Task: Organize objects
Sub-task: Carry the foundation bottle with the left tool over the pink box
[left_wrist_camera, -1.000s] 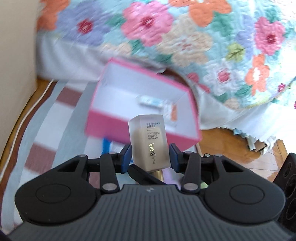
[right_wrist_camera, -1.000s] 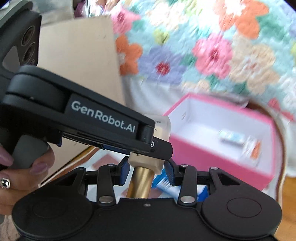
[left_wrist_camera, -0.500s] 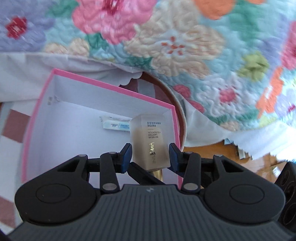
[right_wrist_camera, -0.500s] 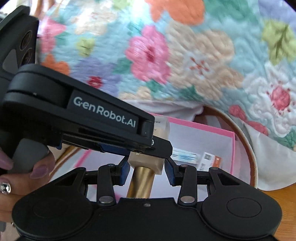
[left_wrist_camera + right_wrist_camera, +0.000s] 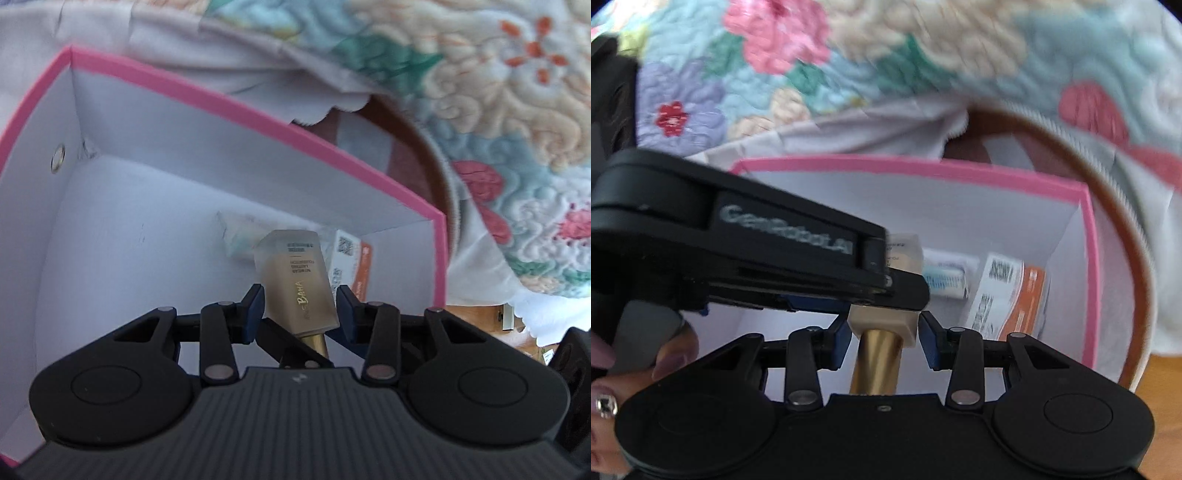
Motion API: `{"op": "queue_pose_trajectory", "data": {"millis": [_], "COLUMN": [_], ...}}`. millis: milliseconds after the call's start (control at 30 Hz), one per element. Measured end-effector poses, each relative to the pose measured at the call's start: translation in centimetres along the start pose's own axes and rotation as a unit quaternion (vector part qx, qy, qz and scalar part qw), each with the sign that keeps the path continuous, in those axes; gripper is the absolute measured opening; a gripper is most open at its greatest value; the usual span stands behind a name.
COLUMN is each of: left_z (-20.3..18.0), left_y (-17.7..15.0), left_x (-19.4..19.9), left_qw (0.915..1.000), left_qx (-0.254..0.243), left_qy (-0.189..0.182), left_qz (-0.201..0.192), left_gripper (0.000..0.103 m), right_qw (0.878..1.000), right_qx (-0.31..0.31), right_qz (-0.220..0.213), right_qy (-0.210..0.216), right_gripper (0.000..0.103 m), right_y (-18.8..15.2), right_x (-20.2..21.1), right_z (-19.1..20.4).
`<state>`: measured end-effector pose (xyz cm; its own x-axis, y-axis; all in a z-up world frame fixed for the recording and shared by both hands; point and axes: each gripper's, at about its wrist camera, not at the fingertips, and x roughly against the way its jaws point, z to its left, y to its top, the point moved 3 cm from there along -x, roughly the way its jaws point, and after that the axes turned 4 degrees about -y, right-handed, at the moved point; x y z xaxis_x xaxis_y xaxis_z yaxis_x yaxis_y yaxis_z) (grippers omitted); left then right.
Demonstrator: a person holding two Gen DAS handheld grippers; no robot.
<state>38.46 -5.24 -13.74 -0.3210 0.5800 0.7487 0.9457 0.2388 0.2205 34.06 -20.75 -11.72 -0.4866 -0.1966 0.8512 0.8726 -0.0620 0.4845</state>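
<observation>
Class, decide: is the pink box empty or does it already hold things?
Not empty. The pink box holds a white-and-blue carton and an orange-and-white packet on its floor.

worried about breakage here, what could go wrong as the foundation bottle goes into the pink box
1. Both grippers clamp one foundation bottle: left gripper on its body, right gripper at its base; uneven release may tip it.
2. It hangs tilted over the orange carton and small tube in the pink box, and could land on them.
</observation>
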Motion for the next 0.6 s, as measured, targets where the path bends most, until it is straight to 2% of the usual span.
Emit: {"op": "queue_pose_trajectory", "data": {"millis": [167,267,433,600], "left_z": [0.0,-0.1,-0.4,0.1], "left_y": [-0.9,-1.4,-1.8,-1.3], "left_x": [-0.4,-0.5,-0.8,0.2], "left_qw": [0.9999,0.9999,0.9999,0.9999], "left_qx": [0.008,0.014,0.014,0.006], "left_qy": [-0.006,-0.005,0.0,0.002], "left_qz": [0.01,0.007,0.002,-0.015], "left_gripper": [0.038,0.037,0.037,0.037], "right_qw": [1.0,0.999,1.0,0.999], "right_qx": [-0.016,-0.03,-0.015,-0.001], "right_qz": [0.015,0.02,0.009,0.022], "right_qy": [-0.011,0.0,-0.013,-0.034], "right_gripper": [0.041,0.041,0.041,0.04], "right_y": [-0.8,-1.2,-1.8,-2.1], "right_x": [-0.2,-0.5,-0.3,-1.0], "right_z": [-0.5,-1.0,-0.3,0.6]}}
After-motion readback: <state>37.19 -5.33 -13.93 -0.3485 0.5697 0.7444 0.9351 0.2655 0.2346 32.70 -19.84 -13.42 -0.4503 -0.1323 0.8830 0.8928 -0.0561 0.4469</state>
